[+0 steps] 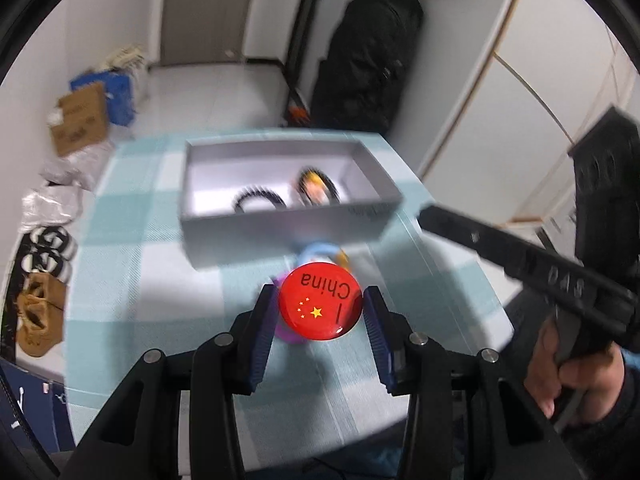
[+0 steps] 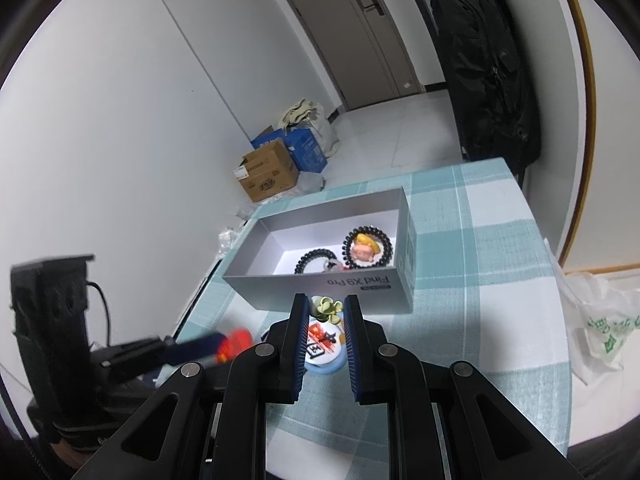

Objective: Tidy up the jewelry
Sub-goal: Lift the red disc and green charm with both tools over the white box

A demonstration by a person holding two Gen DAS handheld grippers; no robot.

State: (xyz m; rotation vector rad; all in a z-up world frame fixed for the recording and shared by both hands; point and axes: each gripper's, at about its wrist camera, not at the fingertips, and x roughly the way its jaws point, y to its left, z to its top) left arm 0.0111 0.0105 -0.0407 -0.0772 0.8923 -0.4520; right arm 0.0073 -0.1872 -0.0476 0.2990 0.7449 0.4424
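My left gripper (image 1: 320, 312) is shut on a round red badge (image 1: 320, 304) with yellow stars and the word China, held above the checked tablecloth (image 1: 140, 280). Under it lie a purple piece (image 1: 294, 336) and a blue ring (image 1: 316, 250). My right gripper (image 2: 326, 312) is shut on a small pale green flower ornament (image 2: 326, 306), just in front of the grey box (image 2: 320, 286). In the box lie a black coil hair tie (image 2: 316, 260) and a cartoon face badge (image 2: 362, 250) ringed by another coil. A white and red badge (image 2: 322, 340) sits on the blue ring (image 2: 324, 368).
A hand (image 1: 572, 368) holds the right gripper's handle. A white plastic bag (image 2: 600, 320) lies at the table's right edge. On the floor are a cardboard box (image 2: 268, 176), a blue carton (image 2: 304, 148) and shoes (image 1: 40, 320). A black bag (image 2: 484, 60) hangs beyond the table.
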